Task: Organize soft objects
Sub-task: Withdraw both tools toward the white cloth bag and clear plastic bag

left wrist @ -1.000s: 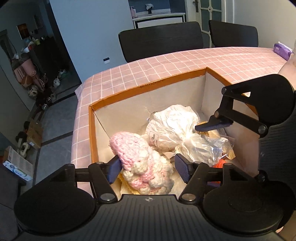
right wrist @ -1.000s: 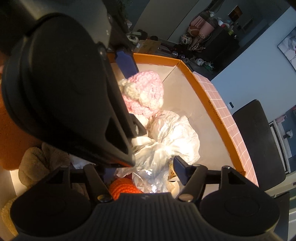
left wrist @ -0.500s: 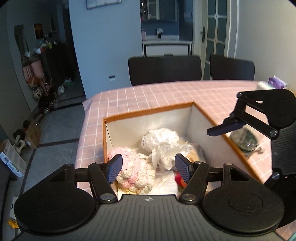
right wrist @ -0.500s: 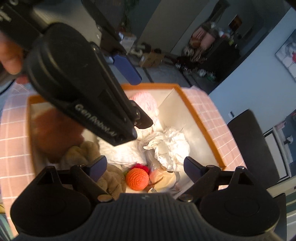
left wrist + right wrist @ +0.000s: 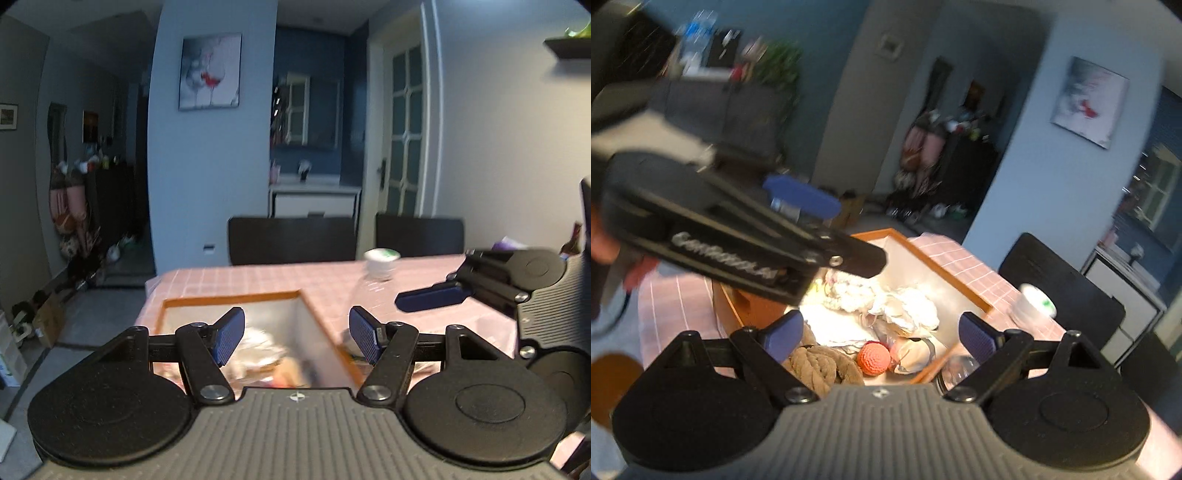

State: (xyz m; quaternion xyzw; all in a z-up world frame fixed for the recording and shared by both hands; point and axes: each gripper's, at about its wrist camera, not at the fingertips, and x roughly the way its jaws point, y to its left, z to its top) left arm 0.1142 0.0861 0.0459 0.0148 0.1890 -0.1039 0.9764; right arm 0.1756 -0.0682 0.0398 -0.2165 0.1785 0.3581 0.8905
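Left wrist view: pink checked tablecloth [image 5: 258, 280], black chairs [image 5: 291, 240] behind.

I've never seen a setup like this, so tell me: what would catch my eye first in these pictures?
Probably the orange-rimmed box on the pink checked tablecloth, heaped with soft things: an orange crocheted ball near its front, a brown plush rope beside it, and crumpled white bags behind. Both the left gripper and right gripper hang open and empty above the box.
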